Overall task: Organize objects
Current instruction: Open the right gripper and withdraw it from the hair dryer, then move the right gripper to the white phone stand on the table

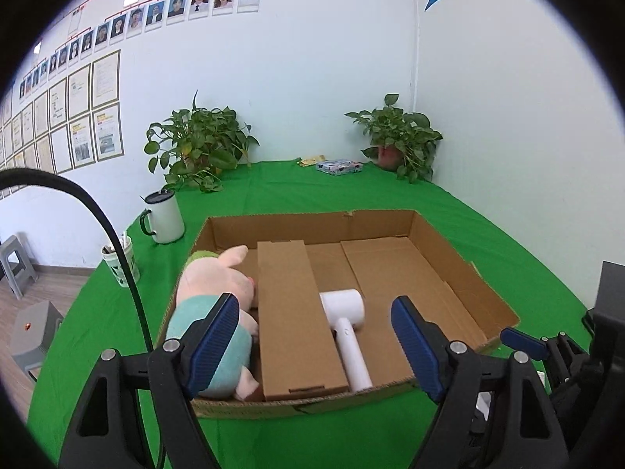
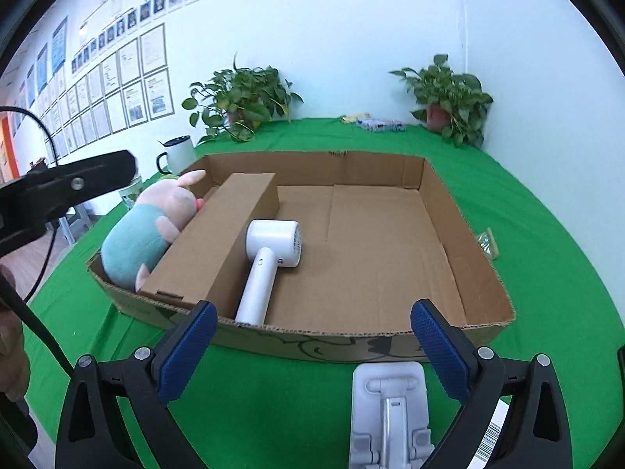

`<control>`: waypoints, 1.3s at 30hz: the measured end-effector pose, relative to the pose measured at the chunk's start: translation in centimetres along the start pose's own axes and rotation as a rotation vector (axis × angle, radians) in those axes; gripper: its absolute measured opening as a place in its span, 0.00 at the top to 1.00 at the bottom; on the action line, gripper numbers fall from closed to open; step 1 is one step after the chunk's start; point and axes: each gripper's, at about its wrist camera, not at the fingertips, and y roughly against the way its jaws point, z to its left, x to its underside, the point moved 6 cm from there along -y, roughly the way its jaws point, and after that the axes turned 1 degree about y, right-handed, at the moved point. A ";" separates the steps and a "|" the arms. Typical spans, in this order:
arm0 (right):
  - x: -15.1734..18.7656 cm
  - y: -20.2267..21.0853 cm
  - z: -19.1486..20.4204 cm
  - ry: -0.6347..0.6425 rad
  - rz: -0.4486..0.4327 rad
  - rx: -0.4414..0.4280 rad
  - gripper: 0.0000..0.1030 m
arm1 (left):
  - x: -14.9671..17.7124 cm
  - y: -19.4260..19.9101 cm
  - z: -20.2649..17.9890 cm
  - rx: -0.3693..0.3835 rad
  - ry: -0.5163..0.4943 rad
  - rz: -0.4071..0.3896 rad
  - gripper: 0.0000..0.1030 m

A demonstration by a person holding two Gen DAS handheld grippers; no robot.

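A: Biggest first. Green-clothed table (image 2: 547,234), with the shallow cardboard tray (image 2: 441,195) sat in the middle of it. Right half of the tray floor is bare.

B: And in the left half?

A: Plush pig (image 1: 213,297) in a teal shirt, wedged against the left wall, partly riding over the rim. Beside it a long brown carton (image 1: 293,320) lying flat, front to back. Then a white hair dryer (image 2: 269,262), handle toward the near wall, lying just beside the carton on its right.

B: So three items in. What is left outside?

A: A pale grey folding phone stand (image 2: 386,414) on the cloth, just in front of the tray's near wall. A small packet (image 2: 486,240) lies off the tray's right wall. At the far edge, a patterned box (image 1: 339,166) between the two potted plants. The lidded mug (image 1: 164,215) and a cup of stirrers sit off to the left; whether those count, can't say.

B: Tools?

A: Left gripper (image 1: 316,344) spread wide, nothing between the pads, hanging over the tray's near edge. Right gripper (image 2: 312,348) wide apart too, empty, with the stand lying below its gap.

B: Judgement?

A: Partway, roughly half; the stand looks the likeliest next pick
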 end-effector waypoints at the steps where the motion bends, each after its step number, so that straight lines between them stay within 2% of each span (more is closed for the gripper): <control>1: 0.2 0.7 0.2 0.009 -0.011 -0.002 0.03 | 0.2 0.2 -0.2 -0.003 0.001 0.003 0.22; 5: 0.5 2.2 0.5 0.007 -0.030 -0.022 0.03 | 0.8 1.0 -0.4 -0.063 -0.001 -0.008 0.22; 7: 0.7 2.9 0.2 -0.008 -0.039 -0.025 0.07 | 1.1 1.2 -0.1 -0.114 0.001 -0.012 0.22; 9: 0.8 3.3 0.0 -0.017 -0.039 -0.026 0.30 | 1.4 1.5 0.0 -0.132 0.005 -0.011 0.26; 10: 1.0 3.4 -0.1 -0.016 -0.037 -0.009 0.51 | 1.6 1.5 0.1 -0.137 0.005 -0.003 0.41; 11: 1.1 3.5 -0.2 -0.013 -0.035 0.013 0.66 | 2.0 1.4 0.1 -0.138 -0.001 0.018 0.54; 12: 1.2 3.6 -0.3 -0.011 -0.032 0.026 0.72 | 2.3 1.3 0.1 -0.138 -0.007 0.039 0.81; 13: 1.3 3.5 -0.4 -0.009 -0.026 0.034 0.72 | 2.6 1.2 0.1 -0.140 -0.009 0.061 0.94; 15: 1.5 3.6 -0.4 -0.010 -0.020 0.028 0.71 | 3.3 1.2 0.2 -0.149 -0.009 0.076 0.94; 16: 1.6 3.7 -0.4 -0.013 -0.022 0.026 0.66 | 3.4 1.3 0.1 -0.154 -0.013 0.077 0.93; 17: 1.6 3.7 -0.5 -0.015 -0.022 0.033 0.43 | 3.6 1.4 0.1 -0.161 -0.019 0.079 0.87; 18: 1.6 3.8 -0.5 -0.020 -0.025 0.039 0.14 | 3.7 1.3 0.0 -0.171 -0.025 0.090 0.57; 19: 1.6 3.9 -0.6 -0.031 -0.035 0.034 0.06 | 3.9 1.2 0.1 -0.185 -0.027 0.101 0.13; 20: 1.6 4.0 -0.8 -0.043 -0.047 0.033 0.02 | 3.9 1.4 0.3 -0.211 -0.026 0.093 0.03; 22: 1.5 4.3 -1.1 -0.061 -0.061 0.045 0.02 | 3.8 1.9 0.4 -0.241 -0.029 0.051 0.01; 25: 1.5 4.3 -1.2 -0.066 -0.052 0.039 0.01 | 4.0 1.9 0.5 -0.245 -0.040 0.065 0.01; 39: 1.9 4.4 -0.5 -0.050 -0.066 -0.001 0.01 | 4.0 2.2 0.9 -0.226 -0.028 0.042 0.01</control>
